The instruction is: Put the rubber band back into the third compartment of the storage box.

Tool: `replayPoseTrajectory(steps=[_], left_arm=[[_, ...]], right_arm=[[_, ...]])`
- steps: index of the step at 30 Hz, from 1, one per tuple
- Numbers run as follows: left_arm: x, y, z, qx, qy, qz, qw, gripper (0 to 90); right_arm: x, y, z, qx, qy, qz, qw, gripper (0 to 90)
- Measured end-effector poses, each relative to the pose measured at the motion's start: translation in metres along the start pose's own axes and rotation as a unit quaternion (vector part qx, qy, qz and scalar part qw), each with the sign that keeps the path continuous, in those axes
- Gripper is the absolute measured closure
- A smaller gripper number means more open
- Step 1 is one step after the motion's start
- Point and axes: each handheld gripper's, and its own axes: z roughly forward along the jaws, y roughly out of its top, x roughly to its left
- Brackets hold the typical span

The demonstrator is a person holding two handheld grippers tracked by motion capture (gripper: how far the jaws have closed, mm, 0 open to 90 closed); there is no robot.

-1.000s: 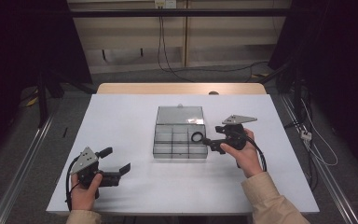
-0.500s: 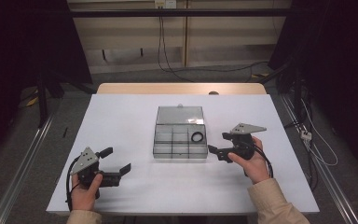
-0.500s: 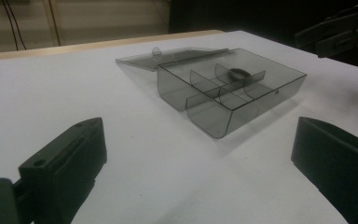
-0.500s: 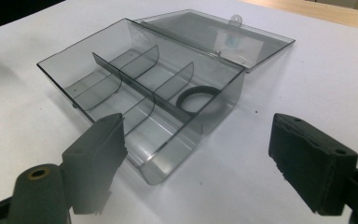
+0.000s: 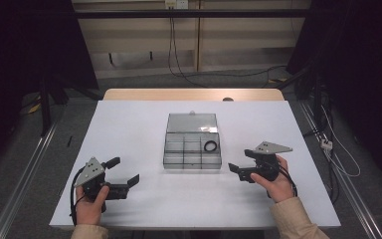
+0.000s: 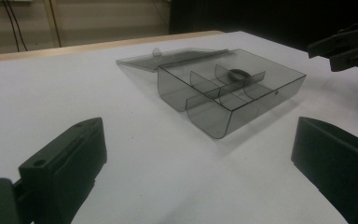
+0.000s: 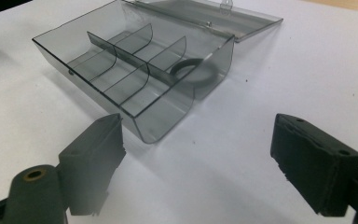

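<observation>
One open divided box [image 5: 193,148], one black ring [image 5: 211,146] inside.
Your left gripper [image 5: 127,174] and right gripper [image 5: 241,162] flank it, both jaws spread wide, holding nothing.

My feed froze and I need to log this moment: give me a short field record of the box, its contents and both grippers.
box: clear grey compartment box at table centre, resting on the white table
lid: open, lying flat behind the box
contents: one black ring in the far right compartment; other compartments look empty
left gripper: open, holding nothing, left of the box and nearer the person
right gripper: open, holding nothing, just right of the box, apart from it
</observation>
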Motion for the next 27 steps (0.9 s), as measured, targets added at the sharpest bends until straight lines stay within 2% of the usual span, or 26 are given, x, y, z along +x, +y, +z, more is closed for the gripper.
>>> replayPoseTrajectory(steps=[3, 15, 27], left_arm=[[0.000, 0.000, 0.000, 0.000, -0.001, 0.001, 1.0000, 3.1], [-0.001, 0.001, 0.000, -0.004, -0.002, 0.000, 1.0000, 3.1], [-0.001, 0.002, -0.001, -0.005, -0.002, 0.001, 1.0000, 3.1]], right_arm=[[0.000, -0.005, -0.003, -0.003, 0.001, 0.008, 1.0000, 17.1], [-0.002, -0.017, -0.019, -0.022, -0.012, 0.010, 0.9996, 16.5], [-0.003, -0.029, -0.029, -0.019, -0.020, 0.009, 0.9996, 15.6]])
